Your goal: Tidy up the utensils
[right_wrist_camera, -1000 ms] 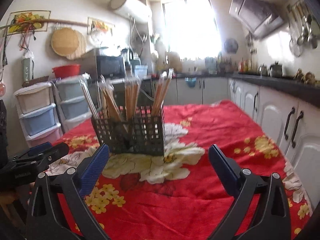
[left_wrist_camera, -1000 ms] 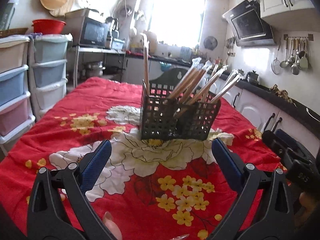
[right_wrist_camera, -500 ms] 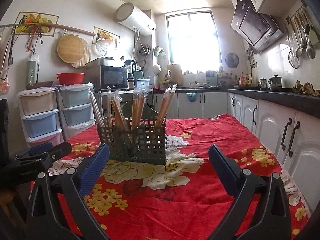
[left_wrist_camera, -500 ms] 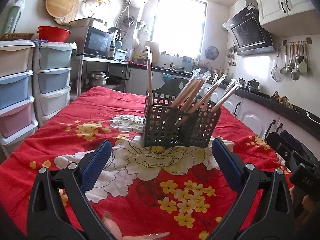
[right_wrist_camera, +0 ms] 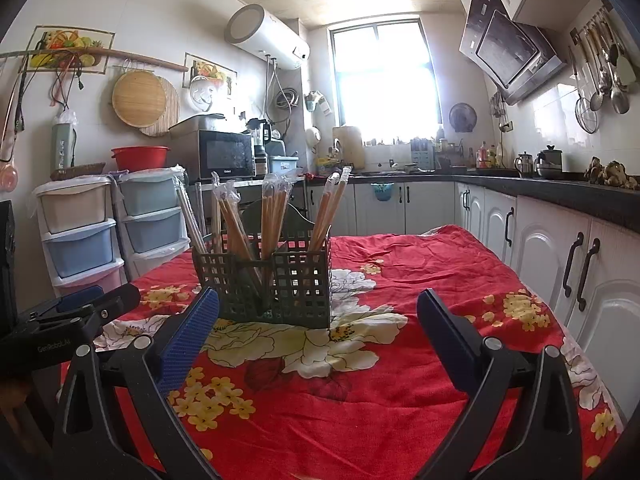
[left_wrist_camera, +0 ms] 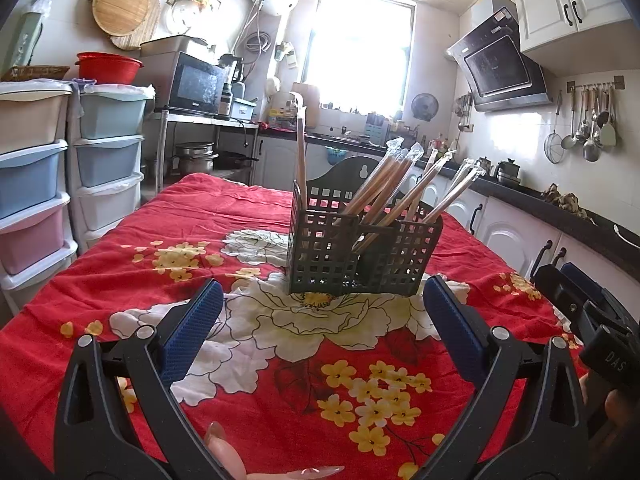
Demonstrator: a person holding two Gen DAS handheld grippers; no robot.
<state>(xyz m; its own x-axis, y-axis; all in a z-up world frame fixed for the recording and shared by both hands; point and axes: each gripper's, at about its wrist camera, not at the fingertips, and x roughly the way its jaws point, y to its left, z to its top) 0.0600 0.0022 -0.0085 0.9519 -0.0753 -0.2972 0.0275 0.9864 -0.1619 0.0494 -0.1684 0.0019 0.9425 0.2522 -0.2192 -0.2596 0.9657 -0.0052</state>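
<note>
Black holder [left_wrist_camera: 362,254] with little square holes, standing upright near the middle of the table [left_wrist_camera: 120,280], on the big white flower of the red cloth. Split into small boxes inside. Full of wrapped chopsticks [left_wrist_camera: 394,184], long and light brown, each in a clear sleeve. Most leaning to the right side in the left wrist view. One single stick [left_wrist_camera: 301,160] standing almost straight up in the box at the left end.

Left gripper [left_wrist_camera: 322,334] wide apart, nothing between its blue pads [left_wrist_camera: 192,332]. Low over the cloth, near the holder but not touching it. A bit of hand [left_wrist_camera: 224,460] with long nails down at the bottom edge.

Right gripper [right_wrist_camera: 318,334] also spread wide, nothing held. Pointed at the holder [right_wrist_camera: 266,280] from the other side, close by but apart. Chopsticks [right_wrist_camera: 272,216] seen from here in three or four bunches, one bunch to each box.

No loose sticks anywhere on the red cloth in either view. Looks like nearly all done, maybe fully done: everything already in the holder, both grippers free. Perhaps only a little tidying left, such as evening out the bunches or moving the lone stick. Hard to tell if more utensils wait outside the pictures.
</note>
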